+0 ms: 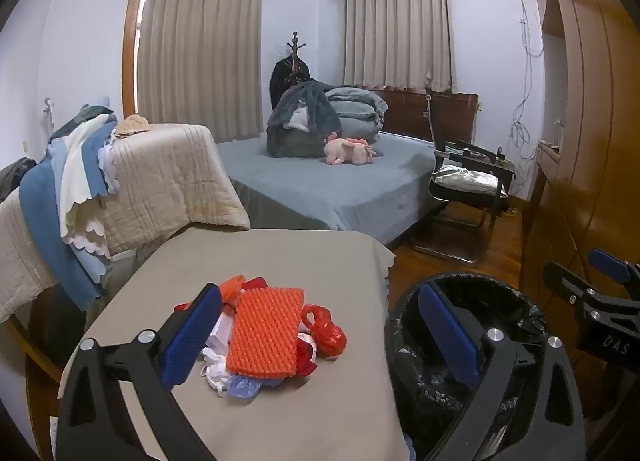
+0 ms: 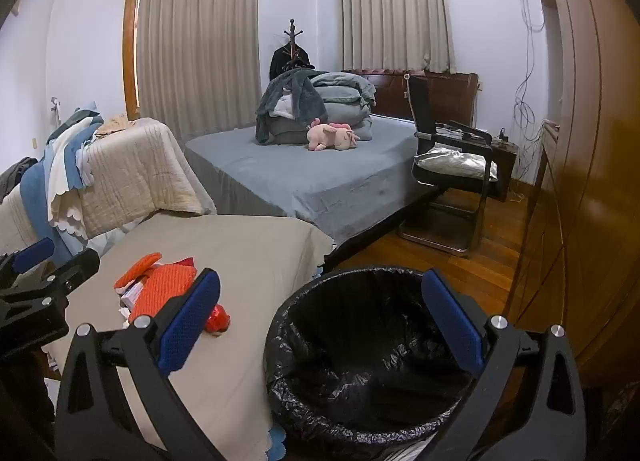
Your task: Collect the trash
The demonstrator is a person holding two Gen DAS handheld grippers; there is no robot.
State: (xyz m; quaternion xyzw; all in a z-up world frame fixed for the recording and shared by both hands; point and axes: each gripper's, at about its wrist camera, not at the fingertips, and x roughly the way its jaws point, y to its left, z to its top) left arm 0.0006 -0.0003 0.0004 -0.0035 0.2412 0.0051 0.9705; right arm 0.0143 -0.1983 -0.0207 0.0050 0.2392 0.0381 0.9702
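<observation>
The left gripper (image 1: 320, 337) has its blue-padded fingers (image 1: 192, 337) spread wide with nothing clamped between them. In the left wrist view the trash pile (image 1: 264, 341) shows in the gap between the two fingers, closer to the left finger, whose pad overlaps the pile's left edge in the picture; whether it touches cannot be told. The pile has an orange ribbed sheet (image 1: 266, 331) on top, with red shiny wrapping (image 1: 326, 331) at its right and white and pale blue scraps (image 1: 228, 375) at its near side. It lies on a surface (image 1: 328, 413) covered in a beige cloth. The right finger of this gripper stands in front of the black-lined bin (image 1: 512, 325), which is just beside the surface, to its right.

The right gripper (image 2: 320, 325) is likewise wide apart and empty. Between its fingers (image 2: 190, 325) opens the mouth of the bin (image 2: 360, 345), and no trash can be made out on the black liner. In the right wrist view the pile (image 2: 164, 293) lies left of the left finger, partly hidden by it.

Beyond the surface are a bed (image 1: 320, 185) with a pink plush toy (image 1: 348, 149) and a chair (image 1: 468, 197).
</observation>
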